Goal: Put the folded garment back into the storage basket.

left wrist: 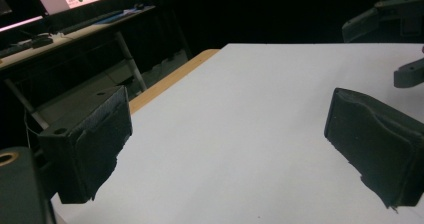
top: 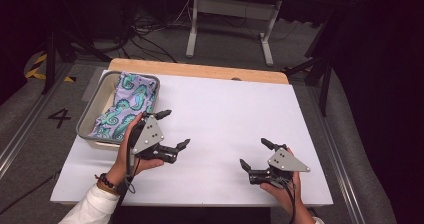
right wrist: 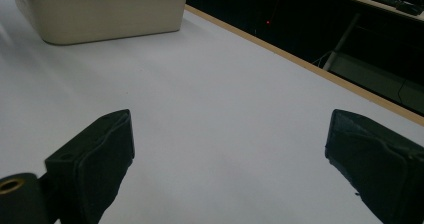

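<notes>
A cloth printed with teal seahorses on lilac lies bunched in a shallow cream tub at the table's left side. My left gripper hovers just right of the tub, open, jaws wide apart with nothing between them. In the left gripper view the left gripper looks across bare white table. My right gripper sits near the front right of the white sheet, open and empty. In the right gripper view the right gripper faces the tub at the far left.
A white sheet covers the wooden table. On the floor beyond stand a desk frame and cables. A strip with the number 4 runs left of the table. Dark gear stands to the right.
</notes>
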The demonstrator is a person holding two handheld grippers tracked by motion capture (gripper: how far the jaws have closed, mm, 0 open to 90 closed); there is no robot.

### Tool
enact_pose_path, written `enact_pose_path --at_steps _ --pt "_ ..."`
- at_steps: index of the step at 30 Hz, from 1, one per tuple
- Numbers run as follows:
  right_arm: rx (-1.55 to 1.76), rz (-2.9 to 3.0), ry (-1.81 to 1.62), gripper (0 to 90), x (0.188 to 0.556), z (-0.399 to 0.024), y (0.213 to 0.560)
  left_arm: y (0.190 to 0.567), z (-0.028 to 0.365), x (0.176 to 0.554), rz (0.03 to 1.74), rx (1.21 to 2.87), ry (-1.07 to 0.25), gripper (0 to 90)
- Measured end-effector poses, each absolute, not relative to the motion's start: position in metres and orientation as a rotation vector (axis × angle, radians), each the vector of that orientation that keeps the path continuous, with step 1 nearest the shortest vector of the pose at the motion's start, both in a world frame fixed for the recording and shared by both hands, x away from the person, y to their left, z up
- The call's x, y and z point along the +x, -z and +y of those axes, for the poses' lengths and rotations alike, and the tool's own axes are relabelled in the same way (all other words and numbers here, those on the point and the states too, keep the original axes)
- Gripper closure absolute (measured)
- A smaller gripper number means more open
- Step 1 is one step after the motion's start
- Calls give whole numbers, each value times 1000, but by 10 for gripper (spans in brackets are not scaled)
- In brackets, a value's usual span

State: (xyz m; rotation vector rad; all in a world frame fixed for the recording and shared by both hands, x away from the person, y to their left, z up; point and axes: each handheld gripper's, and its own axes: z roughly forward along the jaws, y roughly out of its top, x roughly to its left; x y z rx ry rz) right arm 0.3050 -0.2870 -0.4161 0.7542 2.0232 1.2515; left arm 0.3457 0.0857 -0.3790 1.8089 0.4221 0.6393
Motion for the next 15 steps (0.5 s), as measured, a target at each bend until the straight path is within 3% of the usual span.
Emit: enact_pose_path --at_steps 15 --pt "733 2043 -1238 60 299 -282 421 402 84 330 411 1862 -637 61"
